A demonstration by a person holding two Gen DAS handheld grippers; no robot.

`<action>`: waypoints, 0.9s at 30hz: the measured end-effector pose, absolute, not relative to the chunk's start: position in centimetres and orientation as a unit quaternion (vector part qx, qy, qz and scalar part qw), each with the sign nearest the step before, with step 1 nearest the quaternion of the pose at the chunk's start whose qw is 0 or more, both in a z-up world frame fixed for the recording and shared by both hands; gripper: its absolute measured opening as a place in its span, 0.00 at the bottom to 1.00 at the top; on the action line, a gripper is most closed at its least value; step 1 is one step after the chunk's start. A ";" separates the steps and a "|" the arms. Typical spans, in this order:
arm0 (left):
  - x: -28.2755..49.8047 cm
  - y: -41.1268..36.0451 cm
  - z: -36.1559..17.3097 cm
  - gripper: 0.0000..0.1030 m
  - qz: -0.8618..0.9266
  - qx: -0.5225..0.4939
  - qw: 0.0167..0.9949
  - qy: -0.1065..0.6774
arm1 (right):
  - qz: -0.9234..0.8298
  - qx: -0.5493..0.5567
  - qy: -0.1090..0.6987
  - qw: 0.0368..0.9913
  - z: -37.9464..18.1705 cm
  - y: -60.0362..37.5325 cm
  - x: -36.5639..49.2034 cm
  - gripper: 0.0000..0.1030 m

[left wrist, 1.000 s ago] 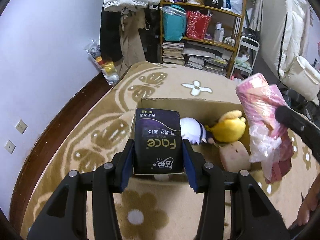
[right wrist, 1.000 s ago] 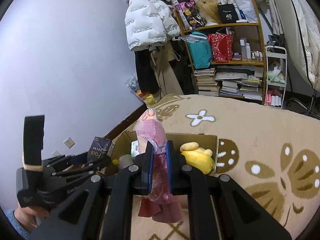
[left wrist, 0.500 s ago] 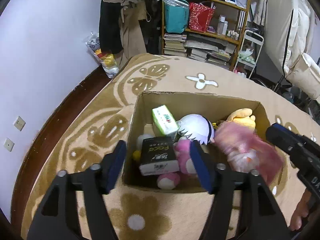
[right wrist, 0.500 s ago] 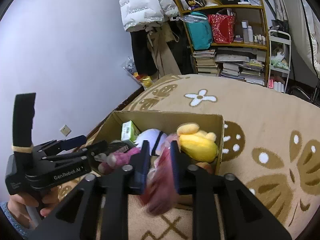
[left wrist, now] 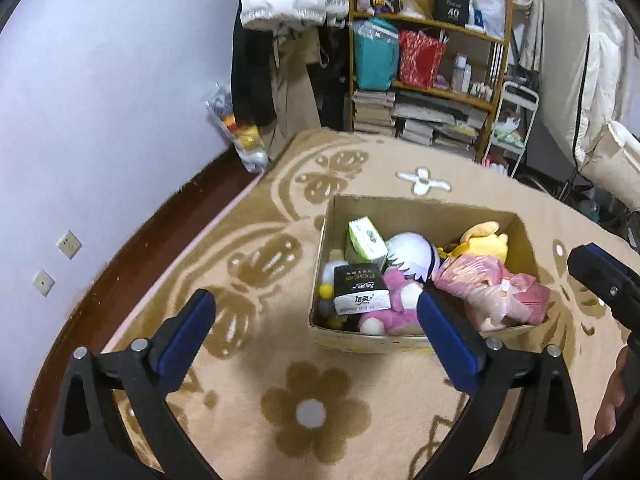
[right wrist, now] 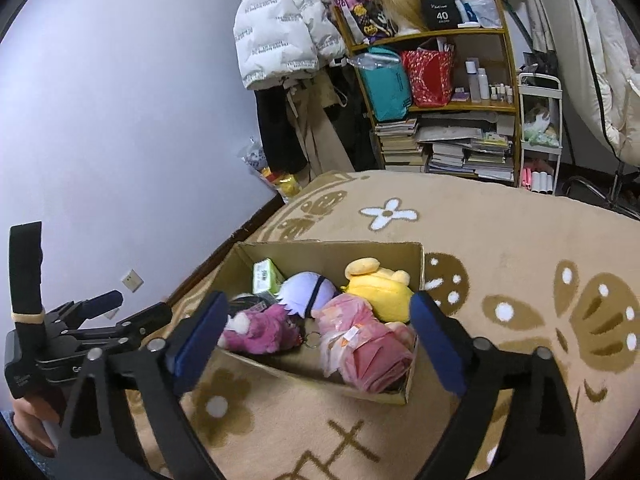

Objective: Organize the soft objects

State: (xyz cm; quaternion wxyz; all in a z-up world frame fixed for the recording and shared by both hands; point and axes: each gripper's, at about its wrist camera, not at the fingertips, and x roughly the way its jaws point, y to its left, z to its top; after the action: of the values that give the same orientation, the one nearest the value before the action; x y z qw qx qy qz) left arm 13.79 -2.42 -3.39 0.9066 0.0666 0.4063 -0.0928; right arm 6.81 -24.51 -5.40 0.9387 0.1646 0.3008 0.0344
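Gaping empty, both claws [left wrist: 314,316] [right wrist: 316,320]; black tissue pack [left wrist: 361,289] half-hidden in box [left wrist: 420,208]

Left gripper [left wrist: 316,322] fingers just spread wide, empty — black tissue pack [left wrist: 361,289] in box [left wrist: 420,210].

Cardboard box [left wrist: 420,210]: plain brown corrugated board, matt.
Black tissue pack [left wrist: 361,289]: glossy plastic film wrap.
Green tissue pack [left wrist: 366,240]: plastic film with a slight sheen.
Pink bagged bundle [left wrist: 492,286]: thin, crinkled, clear plastic over pink cloth.
Yellow plush [right wrist: 378,286]: soft short-pile fabric, matt.
Magenta plush [right wrist: 262,330]: fuzzy pile.
Carpet [left wrist: 280,360]: tufted pile, rough, tan and brown.
Left tool [left wrist: 312,322]: matt black plastic arms, blue rubbery pads, metal rivets.
Right tool [right wrist: 318,320]: same make.
Shelf [right wrist: 460,108]: varnished wood.
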 end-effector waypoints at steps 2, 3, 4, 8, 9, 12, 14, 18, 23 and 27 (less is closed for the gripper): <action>12.9 -2.1 -2.3 0.98 -0.093 0.067 0.912 0.395 | 0.033 0.157 0.293 0.943 -4.6 -24.2 5.9 1.00; 12.5 -1.9 -1.9 0.98 -0.093 0.068 0.913 0.390 | 0.031 0.151 0.291 0.944 -4.3 -24.0 5.5 1.00; 12.0 -1.7 -1.3 0.98 -0.093 0.067 0.916 0.385 | 0.030 0.144 0.290 0.946 -4.0 -23.7 5.2 1.00; 10.3 -0.8 0.1 0.98 -0.092 0.068 0.921 0.373 | 0.022 0.125 0.287 0.949 -2.8 -22.9 3.9 1.00; 10.0 -0.7 0.4 0.98 -0.091 0.069 0.922 0.370 | 0.020 0.125 0.286 0.950 -2.5 -22.8 3.5 1.00; 8.7 0.0 1.2 0.98 -0.088 0.072 0.926 0.361 | 0.016 0.125 0.281 0.951 -1.9 -22.9 2.3 1.00; 7.8 0.3 1.6 0.98 -0.087 0.073 0.927 0.357 | 0.013 0.122 0.277 0.953 -1.5 -22.9 1.5 1.00; 6.0 1.1 2.1 0.98 -0.084 0.074 0.932 0.344 | 0.007 0.118 0.269 0.956 -0.9 -23.0 0.0 1.00; 4.3 0.9 2.8 0.98 -0.087 0.085 0.938 0.325 | -0.002 0.120 0.264 0.957 -0.7 -23.0 -1.9 1.00; 3.1 0.8 3.2 0.98 -0.096 0.091 0.942 0.309 | -0.010 0.120 0.267 0.956 -1.0 -23.1 -2.8 1.00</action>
State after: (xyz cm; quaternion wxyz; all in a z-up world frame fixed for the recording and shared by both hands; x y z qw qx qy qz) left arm 3.06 0.85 3.22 0.9420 0.0906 0.3086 -0.0959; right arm -2.81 -23.07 -1.00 0.9562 0.1202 0.2668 -0.0098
